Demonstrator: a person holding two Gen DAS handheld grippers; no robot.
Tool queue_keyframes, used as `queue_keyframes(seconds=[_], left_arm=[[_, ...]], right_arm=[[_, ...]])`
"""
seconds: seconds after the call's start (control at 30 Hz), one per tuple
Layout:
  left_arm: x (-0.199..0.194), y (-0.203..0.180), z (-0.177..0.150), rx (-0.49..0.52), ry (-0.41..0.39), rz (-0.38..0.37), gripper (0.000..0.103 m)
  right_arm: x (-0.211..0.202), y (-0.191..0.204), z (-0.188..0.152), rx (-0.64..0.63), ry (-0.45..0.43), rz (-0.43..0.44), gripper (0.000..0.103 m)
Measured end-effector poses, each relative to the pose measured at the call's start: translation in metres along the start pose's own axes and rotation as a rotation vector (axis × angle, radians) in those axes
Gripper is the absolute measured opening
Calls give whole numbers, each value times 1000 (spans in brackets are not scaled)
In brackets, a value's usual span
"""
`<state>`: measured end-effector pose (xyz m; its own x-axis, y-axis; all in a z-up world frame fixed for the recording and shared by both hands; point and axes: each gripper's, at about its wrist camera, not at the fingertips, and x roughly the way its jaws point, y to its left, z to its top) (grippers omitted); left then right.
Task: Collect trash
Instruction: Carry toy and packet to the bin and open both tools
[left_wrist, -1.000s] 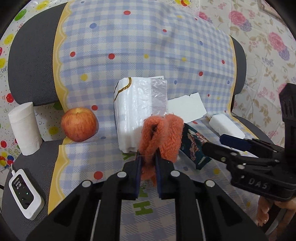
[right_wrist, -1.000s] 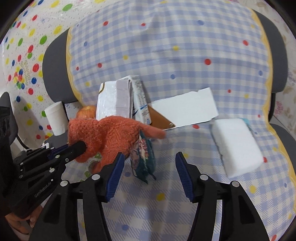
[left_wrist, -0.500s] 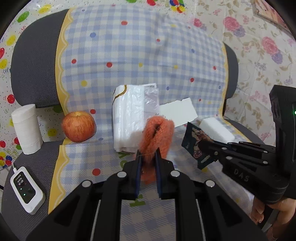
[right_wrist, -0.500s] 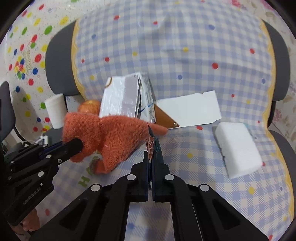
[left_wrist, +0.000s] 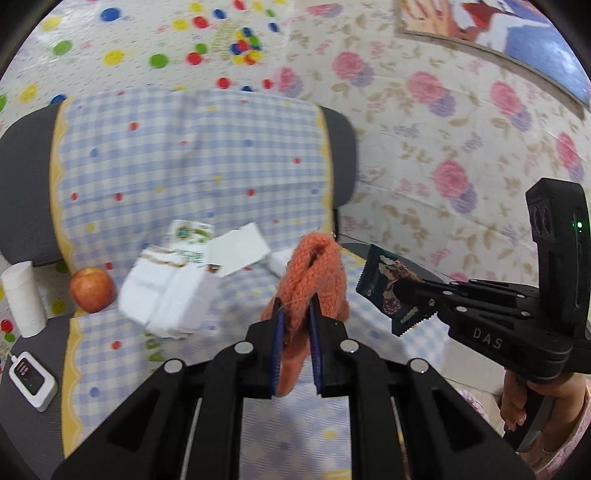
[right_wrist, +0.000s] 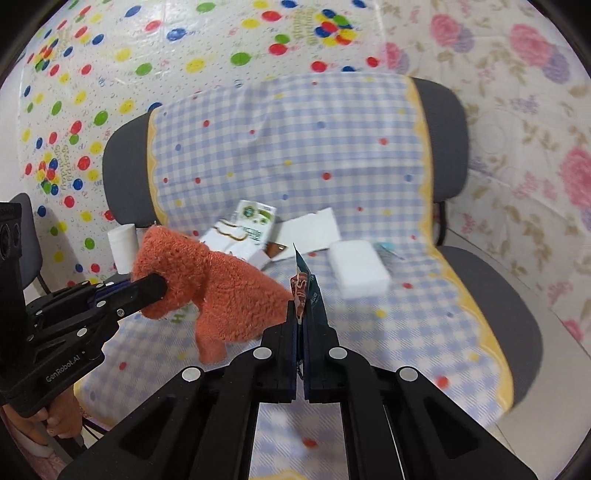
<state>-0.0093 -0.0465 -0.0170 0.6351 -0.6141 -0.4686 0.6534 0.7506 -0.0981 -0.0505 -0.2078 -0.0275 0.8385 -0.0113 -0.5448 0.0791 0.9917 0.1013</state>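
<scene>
My left gripper (left_wrist: 295, 314) is shut on an orange knitted glove (left_wrist: 314, 269) and holds it up above the chair seat; the glove also shows in the right wrist view (right_wrist: 218, 288). My right gripper (right_wrist: 302, 310) is shut on a dark snack wrapper (right_wrist: 304, 288), lifted off the seat; the wrapper shows in the left wrist view (left_wrist: 391, 288) to the right of the glove. A torn white paper (right_wrist: 310, 232), a crumpled white packet (left_wrist: 166, 291) and a white foam block (right_wrist: 358, 267) lie on the checked seat cover (right_wrist: 406, 314).
A red apple (left_wrist: 91, 290), a white paper roll (left_wrist: 22, 299) and a small white device with a cable (left_wrist: 33, 380) sit at the seat's left side. The chair's grey back (right_wrist: 122, 166) stands behind. Patterned walls surround the chair.
Both grippers have pulled back and up from the seat, carrying the glove and the wrapper. One second ago the right gripper was open around the wrapper; it has since shut on it.
</scene>
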Motion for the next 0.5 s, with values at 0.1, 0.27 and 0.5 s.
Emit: queue_keyframes(seconds=[0.1, 0.27, 0.5], left_arm=[[-1, -26, -4, 26, 8, -61, 11], [-2, -75, -16, 84, 37, -177, 11], [-14, -131, -22, 159, 43, -331, 11]], right_arm=[[-23, -16, -14, 34, -4, -51, 3], [-68, -41, -44, 86, -10, -151, 3], [-130, -77, -83, 166, -9, -307, 3]])
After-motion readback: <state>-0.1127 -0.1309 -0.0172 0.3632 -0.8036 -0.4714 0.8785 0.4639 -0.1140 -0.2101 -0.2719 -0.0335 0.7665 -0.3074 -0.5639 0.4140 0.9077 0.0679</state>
